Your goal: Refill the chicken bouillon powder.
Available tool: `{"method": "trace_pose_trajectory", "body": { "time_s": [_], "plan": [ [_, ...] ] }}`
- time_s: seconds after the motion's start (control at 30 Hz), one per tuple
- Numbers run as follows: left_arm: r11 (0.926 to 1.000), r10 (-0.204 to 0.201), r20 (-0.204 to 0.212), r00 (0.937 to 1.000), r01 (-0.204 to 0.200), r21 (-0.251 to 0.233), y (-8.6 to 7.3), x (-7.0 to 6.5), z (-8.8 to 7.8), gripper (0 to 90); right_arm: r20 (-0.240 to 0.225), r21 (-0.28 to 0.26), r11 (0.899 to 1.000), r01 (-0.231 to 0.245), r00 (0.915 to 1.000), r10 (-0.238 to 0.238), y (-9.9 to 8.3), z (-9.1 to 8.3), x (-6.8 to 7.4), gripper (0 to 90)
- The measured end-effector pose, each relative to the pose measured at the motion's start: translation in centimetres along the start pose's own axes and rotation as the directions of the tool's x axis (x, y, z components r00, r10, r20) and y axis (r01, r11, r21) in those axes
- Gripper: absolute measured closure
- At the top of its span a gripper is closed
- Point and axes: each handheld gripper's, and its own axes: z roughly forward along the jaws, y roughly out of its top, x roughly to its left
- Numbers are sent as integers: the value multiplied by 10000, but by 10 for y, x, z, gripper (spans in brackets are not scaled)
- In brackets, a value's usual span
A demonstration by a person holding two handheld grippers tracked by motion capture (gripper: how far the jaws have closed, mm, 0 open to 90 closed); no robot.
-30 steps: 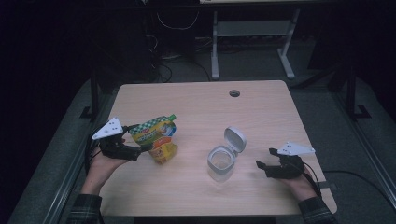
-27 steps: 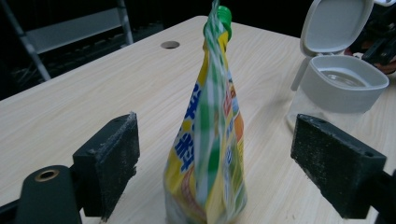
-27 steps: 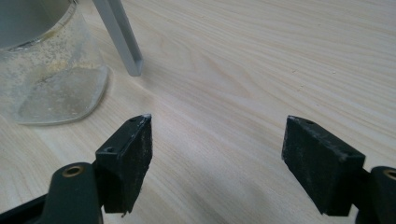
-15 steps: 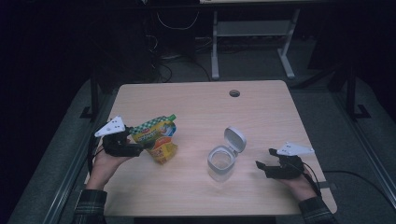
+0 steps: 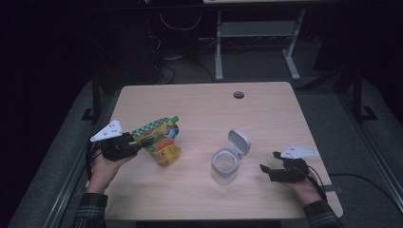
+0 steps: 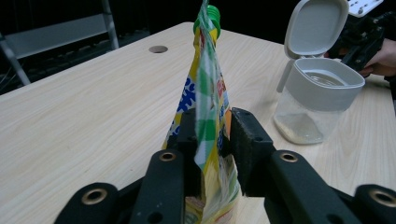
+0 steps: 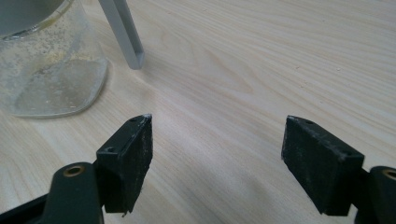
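Observation:
A yellow-and-green spouted food pouch (image 5: 159, 140) lies on the left part of the wooden table (image 5: 204, 109). My left gripper (image 5: 142, 142) meets it from the left. In the left gripper view the pouch (image 6: 205, 84) stands edge-on between the pads, which press on its seam; the jaws of this gripper (image 6: 212, 135) have just been closing. A clear container (image 5: 224, 164) with its grey hinged lid (image 5: 239, 141) flipped up stands right of centre. My right gripper (image 5: 266, 170) rests to its right, open and holding nothing, with bare table between its pads (image 7: 217, 154).
The container (image 7: 46, 60) stands close ahead and left of the right gripper's jaws; it holds a thin layer of pale grains. A round cable hole (image 5: 238, 95) is in the far part of the tabletop. Metal table legs (image 5: 218, 42) stand on the dark floor beyond.
My left gripper's jaws have closed onto the edge of the pouch. The right gripper and the container have stayed where they were.

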Motion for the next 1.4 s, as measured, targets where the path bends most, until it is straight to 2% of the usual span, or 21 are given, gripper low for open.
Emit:
{"method": "trace_pose_trajectory", "body": {
  "time_s": [0.13, 0.23, 0.43, 0.53, 0.7, 0.87, 1.13, 1.4],
  "plan": [
    [9999, 133, -119, 9998, -133, -12, 0, -1, -1, 844, 11, -1, 10000, -6, 10000, 6, 0, 0, 0, 242],
    [9998, 184, -131, 9997, -184, 12, 0, -1, 0, 865, 24, 29, 10000, -26, 10000, 26, 0, 0, 1, 242],
    [10000, -75, -75, 9999, 75, 0, 0, -1, 1, 888, 28, 71, 10000, 50, 10000, -50, 0, 1, 1, 242],
    [10000, -5, -168, 9999, 5, 33, 1, -1, 1, 894, 34, 88, 9999, 60, 10000, -61, 0, 1, 1, 242],
    [9998, -202, -228, 9995, 202, 14, 4, -2, 3, 897, 45, 82, 9999, 58, 10000, -59, 0, 1, 0, 242],
    [9998, -198, -372, 9991, 202, 94, 9, -5, 4, 899, 34, 79, 9999, 67, 10000, -67, 0, 1, 0, 242],
    [9991, -405, -196, 9990, 407, 144, 15, -7, 3, 899, 58, 78, 9999, 78, 10000, -78, -1, 1, 0, 242],
    [9989, -243, 37, 9997, 241, 401, 32, -15, 3, 900, 12, 103, 9999, -18, 10000, 18, -1, 1, 0, 242]
  ]
}}
